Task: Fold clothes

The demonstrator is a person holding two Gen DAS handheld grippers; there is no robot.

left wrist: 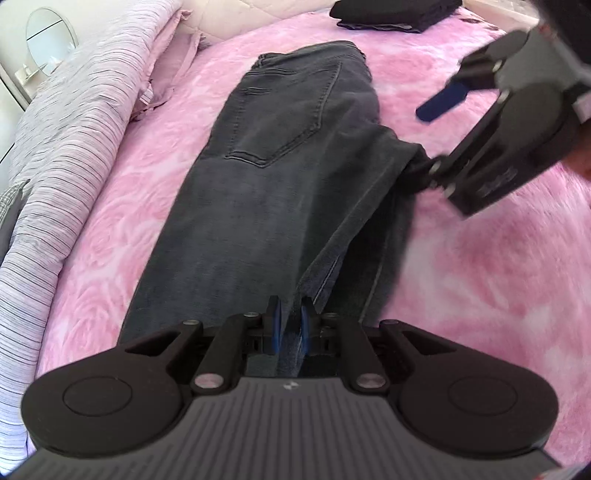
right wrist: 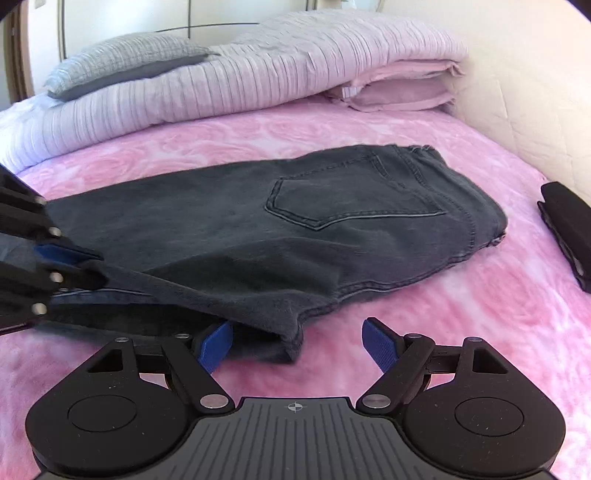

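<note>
Pink bed blanket (right wrist: 424,314) carries dark jeans (right wrist: 295,229) mid-frame. Your left tongs (left wrist: 290,325) pinch a leg; your right tongs (right wrist: 297,345) gape beside the crotch. Rolled duvet (right wrist: 258,81) behind, black folded stack (right wrist: 569,229) at right edge.

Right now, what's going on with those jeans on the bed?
A person is folding dark grey jeans on a pink blanket, working with handheld tongs. The left tongs are shut on the jeans' leg fabric. The right tongs are open at the jeans' crotch corner, one finger tucked under the fabric, nothing clamped. A dark stack of folded clothes sits farther up the bed.
</note>
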